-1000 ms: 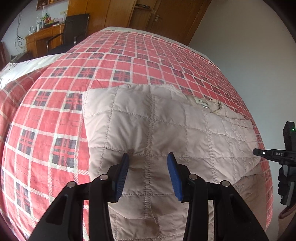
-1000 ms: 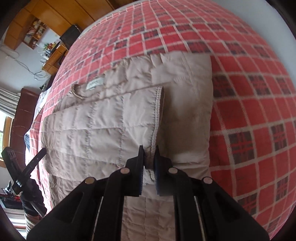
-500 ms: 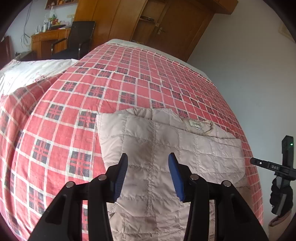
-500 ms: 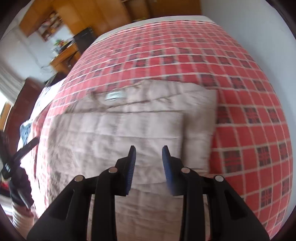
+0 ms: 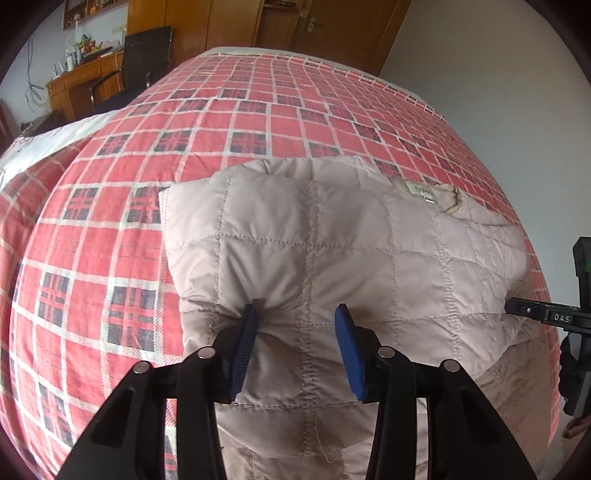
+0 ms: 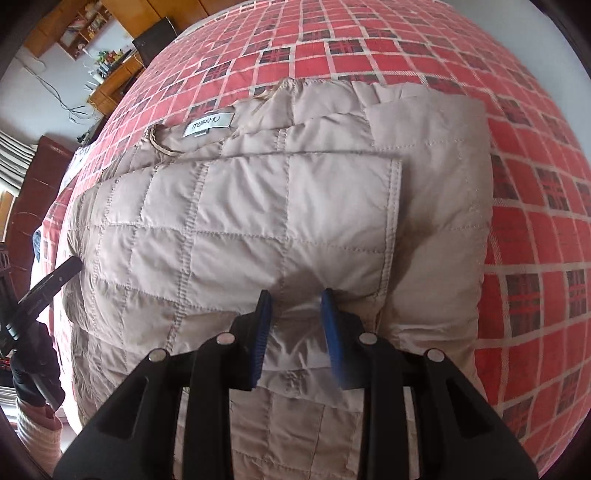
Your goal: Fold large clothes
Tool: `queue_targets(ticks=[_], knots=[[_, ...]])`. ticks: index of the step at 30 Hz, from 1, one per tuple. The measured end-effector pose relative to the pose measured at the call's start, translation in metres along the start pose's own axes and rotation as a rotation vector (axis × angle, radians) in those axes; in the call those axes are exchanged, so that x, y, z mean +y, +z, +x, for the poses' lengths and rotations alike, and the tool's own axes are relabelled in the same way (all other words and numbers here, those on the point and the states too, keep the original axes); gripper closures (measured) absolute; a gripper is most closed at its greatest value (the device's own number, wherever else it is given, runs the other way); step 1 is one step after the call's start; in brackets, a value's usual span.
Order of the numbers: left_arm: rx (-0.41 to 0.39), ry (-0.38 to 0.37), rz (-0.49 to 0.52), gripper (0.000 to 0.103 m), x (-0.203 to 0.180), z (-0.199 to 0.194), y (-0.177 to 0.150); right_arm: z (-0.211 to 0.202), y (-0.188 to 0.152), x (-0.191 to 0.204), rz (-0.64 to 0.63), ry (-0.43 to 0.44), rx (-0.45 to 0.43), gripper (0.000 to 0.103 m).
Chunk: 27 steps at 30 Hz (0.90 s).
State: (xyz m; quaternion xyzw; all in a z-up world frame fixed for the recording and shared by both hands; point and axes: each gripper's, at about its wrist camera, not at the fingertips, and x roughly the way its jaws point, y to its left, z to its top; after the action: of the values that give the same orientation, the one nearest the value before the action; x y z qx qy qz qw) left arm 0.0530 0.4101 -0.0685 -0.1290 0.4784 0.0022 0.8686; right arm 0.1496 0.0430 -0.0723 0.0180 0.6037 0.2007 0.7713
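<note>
A beige quilted jacket [image 5: 332, 251] lies on the bed with both sides folded inward, its collar label [image 5: 419, 191] toward the far end. In the right wrist view the same jacket [image 6: 258, 229] shows its label [image 6: 208, 124] at upper left. My left gripper [image 5: 295, 325] stands open, its blue pads pressing down into the jacket's near left part. My right gripper [image 6: 295, 306] is open too, tips dented into the folded flap near its lower edge. Neither holds fabric between the pads. The other gripper's black tip [image 5: 546, 316] touches the jacket's right edge.
A red plaid bedspread [image 5: 258, 110] covers the bed. A wooden desk [image 5: 85, 77] and black chair [image 5: 147, 48] stand beyond the bed at the left, wooden wardrobe doors [image 5: 295, 22] behind. A white wall [image 5: 498, 74] runs along the right. A gloved hand [image 6: 33, 354] shows at the left.
The right gripper opened and let go of the folded flap's edge, which now lies flat. Both grippers lifted, then came back down and press into the jacket's near part.
</note>
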Motion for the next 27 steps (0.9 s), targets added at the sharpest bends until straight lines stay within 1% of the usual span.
queue_targets(ticks=[3,5,6,7,8,9,11,13,14,15,16,18,21,25,27], knots=[[0.0,0.026,-0.005,0.058,-0.005,-0.013,0.005,-0.017,0.001,0.006,-0.009,0.004,-0.023,0.073],[-0.028,0.027,0.009,0.054,-0.016,-0.032,0.004,-0.036,-0.002,0.017,-0.034,0.048,-0.057,0.072],[-0.041,0.0,-0.001,0.051,-0.02,-0.039,0.001,-0.042,-0.004,0.023,-0.039,0.072,-0.067,0.071],[-0.042,-0.038,-0.009,0.05,-0.025,-0.043,-0.002,-0.045,-0.007,0.031,-0.047,0.099,-0.069,0.07],[-0.032,-0.058,-0.008,0.05,-0.032,-0.044,-0.006,-0.044,-0.009,0.036,-0.055,0.109,-0.066,0.07],[-0.026,-0.053,0.003,0.05,-0.04,-0.042,-0.01,-0.042,-0.01,0.046,-0.073,0.116,-0.062,0.07],[-0.022,-0.025,0.057,0.05,-0.058,-0.036,-0.017,-0.032,-0.013,0.063,-0.115,0.103,-0.05,0.07],[0.004,0.011,0.093,0.05,-0.069,-0.026,-0.024,-0.021,-0.014,0.069,-0.124,0.087,-0.03,0.07],[0.021,0.014,0.097,0.05,-0.071,-0.021,-0.027,-0.013,-0.015,0.072,-0.128,0.087,-0.016,0.07],[0.039,0.019,0.099,0.05,-0.071,-0.015,-0.03,-0.008,-0.016,0.074,-0.129,0.076,-0.007,0.07],[0.054,0.029,0.105,0.051,-0.071,-0.009,-0.033,0.0,-0.016,0.075,-0.127,0.055,0.006,0.073],[0.088,0.046,0.116,0.051,-0.068,0.004,-0.04,0.014,-0.017,0.076,-0.128,0.037,0.035,0.073],[0.096,0.05,0.142,0.051,-0.066,0.014,-0.047,0.026,-0.021,0.072,-0.129,0.028,0.034,0.073],[0.106,0.058,0.132,0.051,-0.068,0.018,-0.046,0.03,-0.023,0.079,-0.158,-0.009,0.017,0.073],[0.115,0.031,0.092,0.051,-0.062,0.017,-0.042,0.025,-0.022,0.074,-0.124,0.026,0.017,0.073]])
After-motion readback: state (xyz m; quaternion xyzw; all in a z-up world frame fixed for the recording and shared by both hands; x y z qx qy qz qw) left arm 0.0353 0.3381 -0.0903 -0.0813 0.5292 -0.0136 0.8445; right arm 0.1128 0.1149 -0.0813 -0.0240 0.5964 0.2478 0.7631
